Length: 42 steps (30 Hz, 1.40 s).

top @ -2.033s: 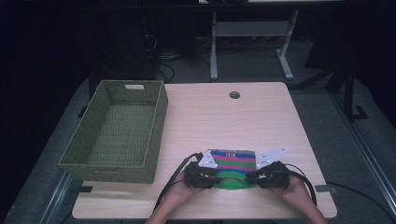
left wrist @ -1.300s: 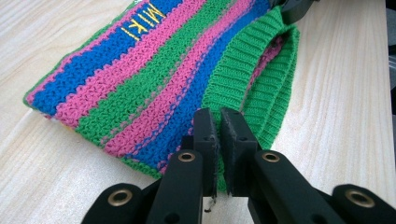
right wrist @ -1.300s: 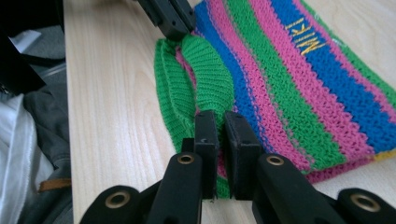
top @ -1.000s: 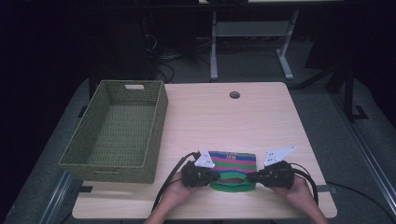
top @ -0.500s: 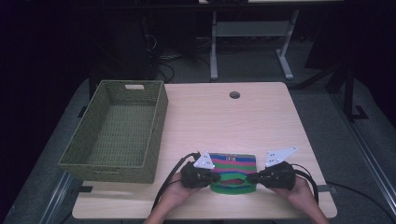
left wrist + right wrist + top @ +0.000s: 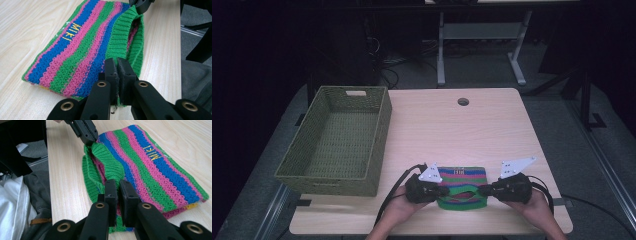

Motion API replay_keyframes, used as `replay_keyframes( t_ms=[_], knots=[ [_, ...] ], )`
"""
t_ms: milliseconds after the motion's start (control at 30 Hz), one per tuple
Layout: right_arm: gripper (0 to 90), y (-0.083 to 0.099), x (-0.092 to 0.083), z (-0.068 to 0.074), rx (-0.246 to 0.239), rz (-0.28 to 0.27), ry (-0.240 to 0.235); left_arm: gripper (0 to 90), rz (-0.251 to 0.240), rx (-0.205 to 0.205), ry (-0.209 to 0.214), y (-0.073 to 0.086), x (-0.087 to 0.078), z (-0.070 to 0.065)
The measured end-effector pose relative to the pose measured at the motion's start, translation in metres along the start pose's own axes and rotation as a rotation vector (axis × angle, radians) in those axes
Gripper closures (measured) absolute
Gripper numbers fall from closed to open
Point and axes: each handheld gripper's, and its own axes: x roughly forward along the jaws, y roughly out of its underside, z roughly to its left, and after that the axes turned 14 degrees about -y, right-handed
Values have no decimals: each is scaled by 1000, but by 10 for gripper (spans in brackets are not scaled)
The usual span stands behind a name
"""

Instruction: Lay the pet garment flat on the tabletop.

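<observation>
- Both of my grippers have slid down toward the bottom edge of the high view over the last two seconds, and the striped knit piece [image 6: 462, 187] has bunched shorter between them; my left gripper [image 6: 438, 190] pinches its left end, my right gripper [image 6: 484, 190] its right end, low and centre on the table [image 6: 492, 125].
- I judge this as a fold of the near hem, with the green basket [image 6: 337, 145] at the left of the frame empty and waiting (probably the destination).
- From this high view the near edge of the knit is hidden behind my hands and the grey plates, so I can't tell how neatly the layers lie.
- Left gripper view: my jaws are clamped tight on the green ribbed cuff [image 6: 120, 42], with almost no gap; "MIKI" reads in yellow at centre left; the other gripper's tip is cut off at the top edge.
- Right gripper view: same story mirrored, jaws closed on the cuff's edge; the underside of the knit piece [image 6: 160, 170] is hidden, and the yellow bit at lower right is too small to identify.
</observation>
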Motion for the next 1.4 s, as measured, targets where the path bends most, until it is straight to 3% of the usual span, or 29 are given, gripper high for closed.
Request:
replay_keyframes(
  t_ms=[800, 1400],
  knots=[
    [844, -13, -4, 5, -27, -12, 16, 873, -25, -2, -24, -8, -9, 5],
    [844, -26, -12, 3, -27, -16, 39, 873, -41, -35, -52, -18, -16, 15]
  ],
)
